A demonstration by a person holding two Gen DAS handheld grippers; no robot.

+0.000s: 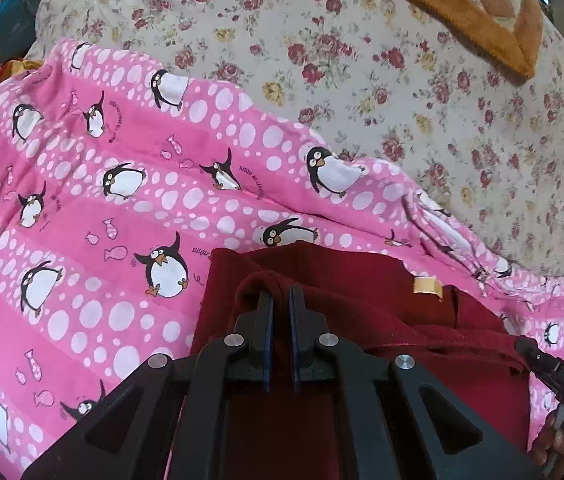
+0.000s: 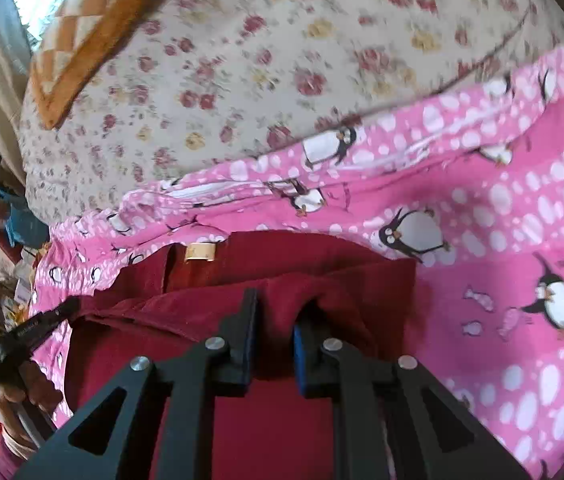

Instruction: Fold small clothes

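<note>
Item: dark red garment [image 1: 362, 292], small, with a tan label [image 1: 428, 285] near its top edge, lying at lower centre of both views on a pink penguin-print blanket [image 1: 102, 200] spread over a floral bedcover [image 1: 362, 60] (an orange-bordered quilt [image 1: 462, 0] sits in the upper corner). Left gripper [image 1: 281, 292]: jaws closed tight, pinching a rolled fold of the red cloth at lower centre of the left wrist view. Right gripper [image 2: 276, 316]: jaws nearly closed, clamped on a bunched edge of the same garment; the opposite gripper shows at each frame's lower side edge.
</note>
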